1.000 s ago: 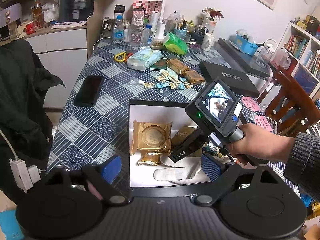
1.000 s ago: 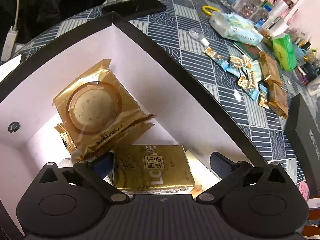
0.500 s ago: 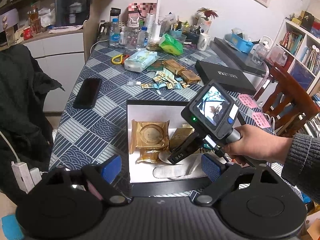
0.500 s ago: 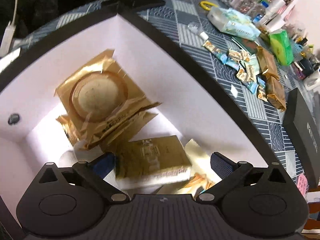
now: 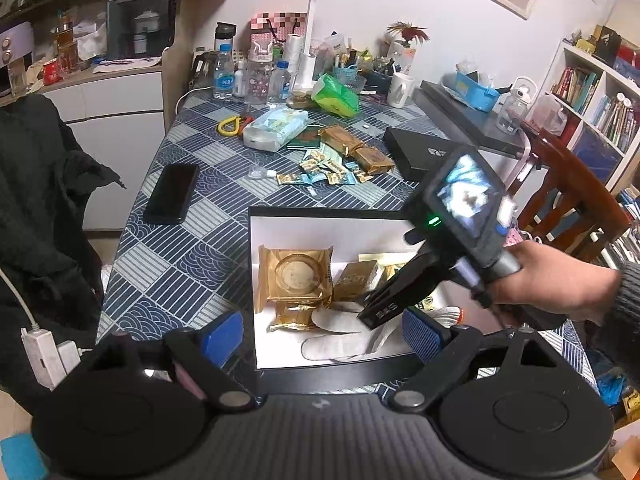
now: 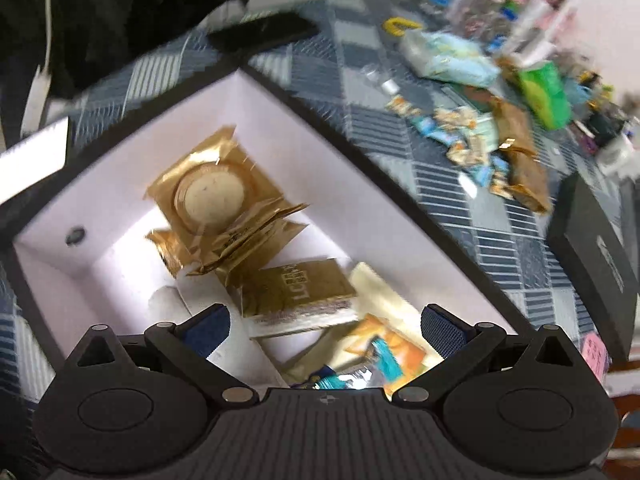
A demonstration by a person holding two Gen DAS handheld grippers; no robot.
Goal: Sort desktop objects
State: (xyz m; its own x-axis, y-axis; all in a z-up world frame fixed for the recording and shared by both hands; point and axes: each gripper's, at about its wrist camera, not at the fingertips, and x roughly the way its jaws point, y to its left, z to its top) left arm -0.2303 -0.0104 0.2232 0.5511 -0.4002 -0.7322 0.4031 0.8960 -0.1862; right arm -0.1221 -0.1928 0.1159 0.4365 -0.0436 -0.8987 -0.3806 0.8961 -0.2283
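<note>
A black box with a white inside lies on the patterned table. It holds a round gold-wrapped cake, a flat gold packet and small snack sachets. My right gripper is open and empty above the box, over the flat gold packet. My left gripper is open and empty at the box's near edge. More gold packets and loose sachets lie on the table beyond the box.
A black phone lies left of the box. A black lid lies at the right. A tissue pack, yellow clip, bottles and green bag crowd the far end. A wooden chair stands right.
The flat gold packet has dropped from my right gripper's reach onto the box floor. My right gripper has lifted and pulled back. The left view has drawn back slightly.
</note>
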